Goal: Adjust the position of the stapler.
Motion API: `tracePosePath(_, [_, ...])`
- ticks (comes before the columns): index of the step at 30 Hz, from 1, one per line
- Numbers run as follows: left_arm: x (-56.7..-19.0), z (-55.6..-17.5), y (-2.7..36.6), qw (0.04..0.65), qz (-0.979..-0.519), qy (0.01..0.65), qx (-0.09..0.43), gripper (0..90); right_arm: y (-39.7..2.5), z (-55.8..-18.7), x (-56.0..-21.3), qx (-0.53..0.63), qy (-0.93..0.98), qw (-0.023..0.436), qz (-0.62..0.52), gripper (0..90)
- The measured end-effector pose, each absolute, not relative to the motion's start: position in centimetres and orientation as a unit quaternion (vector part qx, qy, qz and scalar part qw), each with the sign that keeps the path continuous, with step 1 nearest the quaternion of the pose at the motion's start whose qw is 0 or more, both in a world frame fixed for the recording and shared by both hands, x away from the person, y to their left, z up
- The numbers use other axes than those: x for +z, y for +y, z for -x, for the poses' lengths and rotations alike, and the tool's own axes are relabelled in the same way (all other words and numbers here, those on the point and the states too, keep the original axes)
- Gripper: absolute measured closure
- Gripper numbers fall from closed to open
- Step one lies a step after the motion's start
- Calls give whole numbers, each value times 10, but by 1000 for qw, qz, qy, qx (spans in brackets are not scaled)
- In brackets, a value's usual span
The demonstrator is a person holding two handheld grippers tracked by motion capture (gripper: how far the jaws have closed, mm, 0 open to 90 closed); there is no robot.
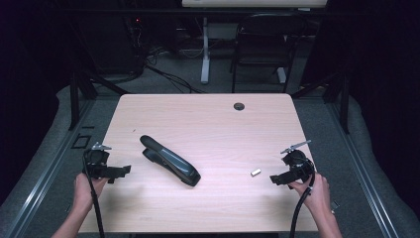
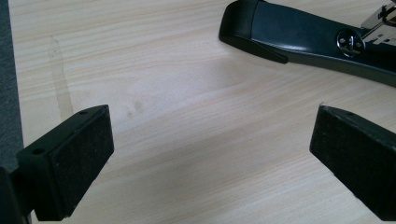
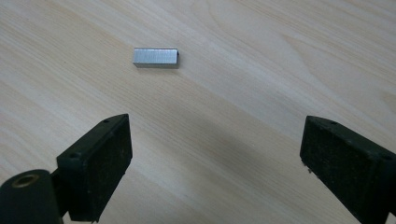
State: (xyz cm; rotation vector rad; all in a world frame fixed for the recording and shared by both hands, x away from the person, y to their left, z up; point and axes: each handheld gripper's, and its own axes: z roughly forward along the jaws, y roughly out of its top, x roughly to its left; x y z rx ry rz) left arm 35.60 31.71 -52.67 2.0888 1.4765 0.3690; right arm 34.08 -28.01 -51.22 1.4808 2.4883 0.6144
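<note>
Jaws, left gripper [image 2: 210, 154]: spread wide with nothing between them, held low over bare wood; the black stapler [image 2: 308, 37] lies ahead, beyond the right-hand jaw.
Jaws, right gripper [image 3: 215, 168]: also wide apart and empty; the staple strip [image 3: 155, 57] lies flat ahead, nearer the left-hand jaw.
Likely reason: each gripper seems lined up on its own item, stapler to be steadied, strip to be picked up.
High view adds: the stapler [image 1: 171, 161] lies diagonally on the table [image 1: 208, 114], between both grippers.
Gripper views add: the stapler's rivet and metal, and the strip's folded shape.
</note>
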Motion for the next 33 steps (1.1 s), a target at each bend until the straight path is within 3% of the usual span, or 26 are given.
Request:
tracePosePath(15, [-526,-356,316,279,-779,543,140,0,-261,-343,-507,220,842,88,-484,70])
tracePosePath(33, [-527,-356,317,275,-784,540,138,0,-189,-364,-483,241,868,88,-424,22])
